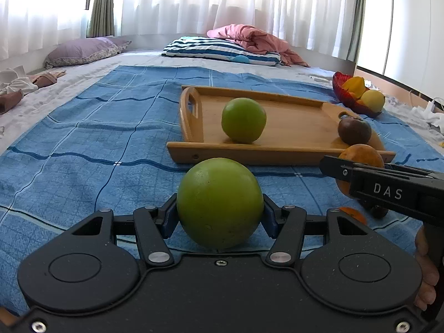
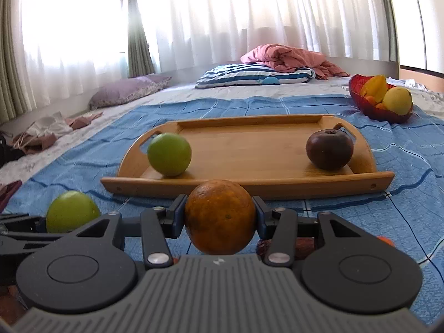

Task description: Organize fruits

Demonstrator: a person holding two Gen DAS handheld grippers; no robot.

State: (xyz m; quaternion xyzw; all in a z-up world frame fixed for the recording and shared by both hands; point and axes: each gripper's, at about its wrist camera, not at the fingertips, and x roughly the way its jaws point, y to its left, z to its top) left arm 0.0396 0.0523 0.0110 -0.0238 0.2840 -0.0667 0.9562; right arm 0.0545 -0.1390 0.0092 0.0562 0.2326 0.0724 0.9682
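Observation:
My left gripper (image 1: 220, 208) is shut on a green fruit (image 1: 220, 202), held just above the blue cloth in front of the wooden tray (image 1: 291, 149). My right gripper (image 2: 220, 216) is shut on an orange (image 2: 220, 216), also in front of the tray (image 2: 249, 186). The tray holds a second green fruit (image 1: 243, 120) (image 2: 169, 154) at its left and a dark purple fruit (image 1: 354, 131) (image 2: 329, 149) at its right. In the right wrist view the left gripper's green fruit (image 2: 72, 211) shows at lower left. In the left wrist view the orange (image 1: 360, 156) shows behind the right gripper's arm.
A red bowl (image 1: 340, 88) (image 2: 360, 97) with yellow and orange fruits stands at the back right. Small orange and dark fruits (image 1: 353, 215) lie on the blue cloth (image 1: 83, 152) under the right gripper. Pillows (image 1: 222, 50) and a pink blanket lie farther back on the bed.

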